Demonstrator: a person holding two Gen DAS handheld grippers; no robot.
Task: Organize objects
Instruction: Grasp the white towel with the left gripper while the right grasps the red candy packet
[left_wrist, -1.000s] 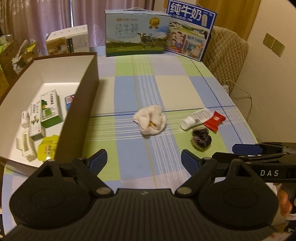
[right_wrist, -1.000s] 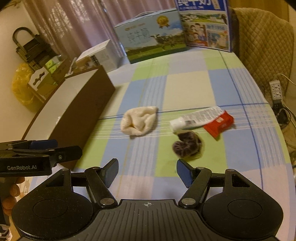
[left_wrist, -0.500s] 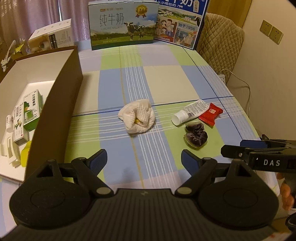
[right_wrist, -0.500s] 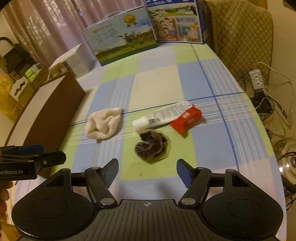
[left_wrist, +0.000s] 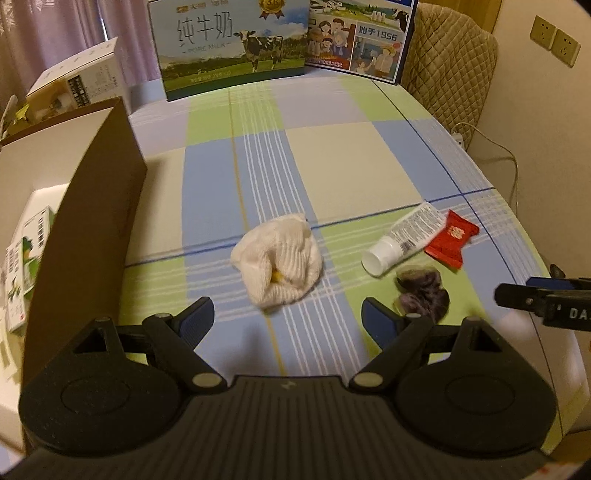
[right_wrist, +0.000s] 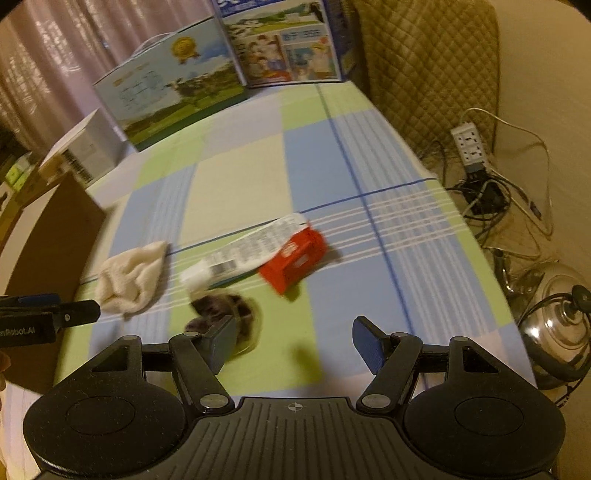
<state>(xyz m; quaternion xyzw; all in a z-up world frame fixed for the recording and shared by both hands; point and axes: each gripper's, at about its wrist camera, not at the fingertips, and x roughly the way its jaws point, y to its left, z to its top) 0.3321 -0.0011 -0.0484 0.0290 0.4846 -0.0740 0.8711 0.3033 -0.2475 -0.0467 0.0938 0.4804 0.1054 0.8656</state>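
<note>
Covering the table (left_wrist: 332, 155) is a checked cloth; a brown box (left_wrist: 92, 221) with packets inside stands at its left edge, milk cartons (left_wrist: 229, 48) at the far end. Loose on the cloth: a cream sock ball (left_wrist: 280, 262), a white tube (left_wrist: 402, 236) touching a red packet (left_wrist: 452, 238), a dark pouch (left_wrist: 424, 293) just beside the tube's cap. Left gripper (left_wrist: 288, 317) wide, empty, near the sock. Right gripper (right_wrist: 295, 339) wide, empty, its left finger over the pouch.
</note>
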